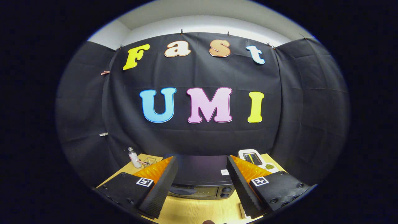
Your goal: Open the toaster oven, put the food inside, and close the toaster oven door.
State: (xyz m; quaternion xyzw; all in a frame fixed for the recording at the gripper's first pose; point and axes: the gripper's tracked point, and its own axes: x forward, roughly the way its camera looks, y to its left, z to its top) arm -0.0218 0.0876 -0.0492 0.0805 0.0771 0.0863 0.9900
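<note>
Black toaster oven [201,182] is seen sitting on the wooden table [199,211] with its door shut, just ahead of the hand-held gripper [201,174], whose fingers are spread apart and empty. No food can be made out, so either a closed start or a finished job is fitted.

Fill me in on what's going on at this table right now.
A person's hand-held gripper hangs above a wooden table, fingers spread wide and holding nothing. Between and just beyond the fingers sits a dark toaster oven, its door apparently shut. A small clear bottle stands beyond the left finger, a white device beyond the right. I cannot make out any food, so this fits either before loading or after closing.
</note>
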